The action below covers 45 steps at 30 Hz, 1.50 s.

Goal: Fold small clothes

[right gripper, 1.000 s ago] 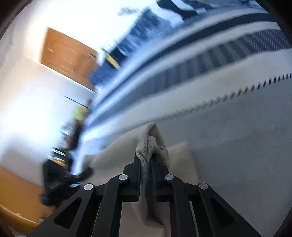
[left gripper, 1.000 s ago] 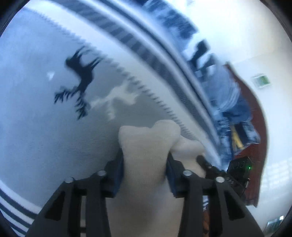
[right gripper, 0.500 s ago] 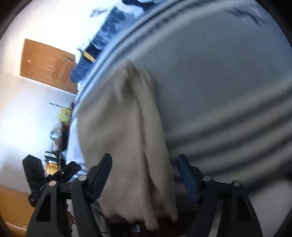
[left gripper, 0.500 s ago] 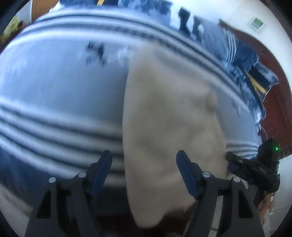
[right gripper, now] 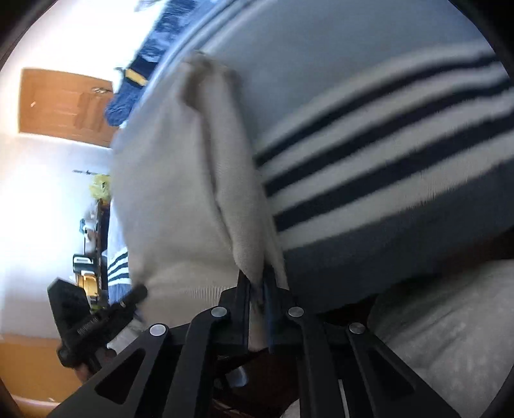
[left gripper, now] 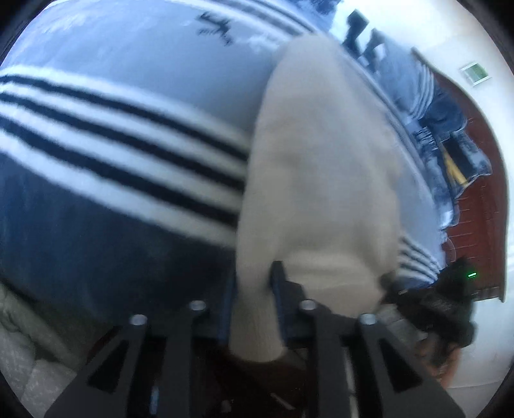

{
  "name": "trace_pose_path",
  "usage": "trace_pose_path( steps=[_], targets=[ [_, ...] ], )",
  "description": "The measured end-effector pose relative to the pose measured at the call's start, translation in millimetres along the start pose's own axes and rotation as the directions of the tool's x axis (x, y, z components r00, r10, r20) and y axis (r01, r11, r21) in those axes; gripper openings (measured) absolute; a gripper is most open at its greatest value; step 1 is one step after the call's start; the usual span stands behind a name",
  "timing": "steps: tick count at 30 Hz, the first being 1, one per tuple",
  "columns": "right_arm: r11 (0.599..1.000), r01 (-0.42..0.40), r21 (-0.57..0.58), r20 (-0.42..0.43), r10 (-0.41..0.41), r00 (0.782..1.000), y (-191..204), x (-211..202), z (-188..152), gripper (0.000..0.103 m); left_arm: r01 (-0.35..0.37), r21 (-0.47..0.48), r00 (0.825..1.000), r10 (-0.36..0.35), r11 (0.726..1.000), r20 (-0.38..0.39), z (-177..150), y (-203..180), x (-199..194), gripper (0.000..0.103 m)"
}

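A small beige knit garment (left gripper: 321, 180) lies stretched across a grey blanket on a bed. My left gripper (left gripper: 253, 289) is shut on its near left edge. The garment also shows in the right wrist view (right gripper: 173, 193). My right gripper (right gripper: 257, 286) is shut on its near right edge, where the cloth bunches into a fold (right gripper: 234, 180). Each gripper shows at the side of the other's view: the right one (left gripper: 443, 308) and the left one (right gripper: 93, 321). The garment's near end hangs past the bed's edge.
The grey blanket has dark navy and white stripes (left gripper: 122, 154) near its front edge and a dark deer print (left gripper: 215, 27) farther back. Blue patterned pillows (left gripper: 449, 128) lie at the far end. A wooden door (right gripper: 64, 103) and a quilted white cover (right gripper: 449, 321) are nearby.
Both grippers opened, moved back toward the bed's front edge, and have shut again on the garment's near end. The garment now lies stretched out along the blanket.
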State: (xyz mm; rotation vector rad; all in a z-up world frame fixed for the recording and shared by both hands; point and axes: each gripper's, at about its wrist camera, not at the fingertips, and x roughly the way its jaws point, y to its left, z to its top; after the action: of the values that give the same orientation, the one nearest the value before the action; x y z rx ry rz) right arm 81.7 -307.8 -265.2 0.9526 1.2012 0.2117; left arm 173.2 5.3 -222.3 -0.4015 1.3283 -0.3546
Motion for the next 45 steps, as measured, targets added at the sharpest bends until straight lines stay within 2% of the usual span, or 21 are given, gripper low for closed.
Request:
trace_pose_path(
  steps=[1, 3, 4, 5, 9, 12, 14, 15, 17, 18, 20, 24, 27, 28, 30, 31, 32, 34, 35, 40, 45],
  targets=[
    [1.0, 0.0, -0.011, 0.009, 0.0, 1.0, 1.1, -5.9, -2.3, 0.014, 0.005, 0.003, 1.0, -0.005, 1.0, 0.001, -2.8, -0.2, -1.1, 0.034],
    [0.997, 0.037, -0.063, 0.062, -0.033, 0.998, 8.7, -18.7, -7.9, 0.047, 0.015, 0.025, 1.0, -0.015, 1.0, 0.007, -6.1, -1.9, -5.6, 0.041],
    [0.996, 0.059, -0.074, 0.084, -0.053, 0.995, 10.8, -22.0, -9.6, 0.079, 0.017, 0.036, 1.0, -0.018, 0.999, 0.016, -6.8, -2.6, -8.0, 0.047],
    [0.994, 0.073, -0.083, 0.108, -0.064, 0.992, 12.5, -25.2, -10.5, 0.084, 0.014, 0.042, 1.0, -0.015, 0.999, 0.021, -7.4, -3.0, -8.8, 0.049],
    [0.997, 0.057, -0.057, 0.066, -0.054, 0.996, 0.9, -17.8, -7.7, 0.082, 0.009, 0.043, 1.0, -0.008, 0.999, -0.017, -9.4, -3.1, 3.7, 0.05],
    [0.999, 0.039, -0.022, -0.011, -0.039, 0.999, -10.2, -3.0, -3.0, 0.063, 0.009, 0.034, 0.999, -0.008, 0.999, -0.032, -5.7, -3.3, 9.8, 0.05],
    [0.999, 0.034, -0.009, -0.048, -0.034, 0.998, -16.5, 2.7, -2.2, 0.053, 0.014, 0.032, 1.0, -0.013, 0.999, -0.028, -4.7, -3.2, 7.7, 0.034],
    [0.999, 0.037, -0.005, -0.063, -0.037, 0.997, -19.8, 5.0, -2.7, 0.05, 0.029, 0.03, 0.999, -0.028, 0.999, -0.029, -4.6, -3.1, 5.4, 0.016],
    [1.0, 0.005, 0.008, -0.071, -0.004, 0.997, -22.2, 5.2, -2.6, 0.023, 0.073, -0.003, 0.997, -0.074, 0.997, -0.014, -1.6, -0.5, -8.0, 0.01],
    [1.0, -0.016, 0.005, -0.072, 0.016, 0.997, -20.1, 2.7, -3.8, 0.018, 0.104, -0.018, 0.995, -0.104, 0.994, -0.004, 0.0, 0.3, -16.1, 0.009],
    [1.0, -0.027, -0.009, -0.048, 0.026, 0.999, -13.3, -5.9, -8.8, 0.015, 0.158, -0.025, 0.987, -0.157, 0.987, 0.036, 1.3, 1.1, -41.8, 0.008],
    [0.998, -0.058, -0.001, -0.06, 0.058, 0.997, -10.6, -8.6, -25.1, 0.014, 0.08, 0.03, 0.997, -0.081, 0.996, 0.021, -3.9, 4.2, -47.7, 0.008],
    [0.998, 0.048, -0.044, -0.086, -0.051, 0.995, -9.8, 2.2, -23.2, 0.02, -0.075, 0.055, 0.997, 0.076, 0.996, -0.025, -14.3, 12.0, -20.9, 0.005],
    [0.997, 0.059, -0.045, -0.088, -0.063, 0.994, -10.0, 1.2, -21.5, 0.023, -0.084, 0.057, 0.995, 0.087, 0.995, -0.046, -16.6, 11.9, -17.4, 0.005],
    [0.995, 0.09, -0.051, -0.074, -0.094, 0.993, -8.1, -5.4, -22.2, 0.045, -0.077, 0.069, 0.996, 0.08, 0.995, -0.031, -17.1, 9.7, -25.6, 0.005],
    [0.993, 0.107, -0.058, -0.055, -0.11, 0.992, -5.7, -9.9, -22.2, 0.061, -0.068, 0.076, 0.998, 0.069, 0.995, -0.013, -16.1, 8.0, -32.2, 0.011],
    [0.99, 0.118, -0.074, -0.018, -0.12, 0.993, -0.9, -18.9, -23.0, 0.063, -0.052, 0.09, 0.998, 0.051, 0.995, 0.021, -14.0, 4.0, -43.6, 0.018],
    [0.985, 0.121, -0.122, 0.046, -0.116, 0.992, 15.1, -37.6, -23.1, 0.067, -0.028, 0.122, 0.996, 0.018, 0.992, 0.084, -9.6, -4.7, -62.5, 0.057],
    [0.983, 0.109, -0.149, 0.08, -0.098, 0.992, 25.0, -47.8, -21.6, 0.075, -0.033, 0.135, 0.993, 0.017, 0.99, 0.114, -6.5, -8.3, -70.6, 0.06],
    [0.968, 0.081, -0.237, 0.15, -0.046, 0.988, 60.3, -70.5, 11.9, 0.088, -0.009, 0.156, 0.991, -0.012, 0.988, 0.132, 38.6, -23.1, -77.1, 0.062],
    [0.971, 0.074, -0.228, 0.133, -0.044, 0.99, 70.1, -48.4, 77.1, 0.088, -0.006, 0.13, 0.991, -0.012, 0.991, 0.136, 87.7, -30.4, -48.4, 0.062]
  ],
)
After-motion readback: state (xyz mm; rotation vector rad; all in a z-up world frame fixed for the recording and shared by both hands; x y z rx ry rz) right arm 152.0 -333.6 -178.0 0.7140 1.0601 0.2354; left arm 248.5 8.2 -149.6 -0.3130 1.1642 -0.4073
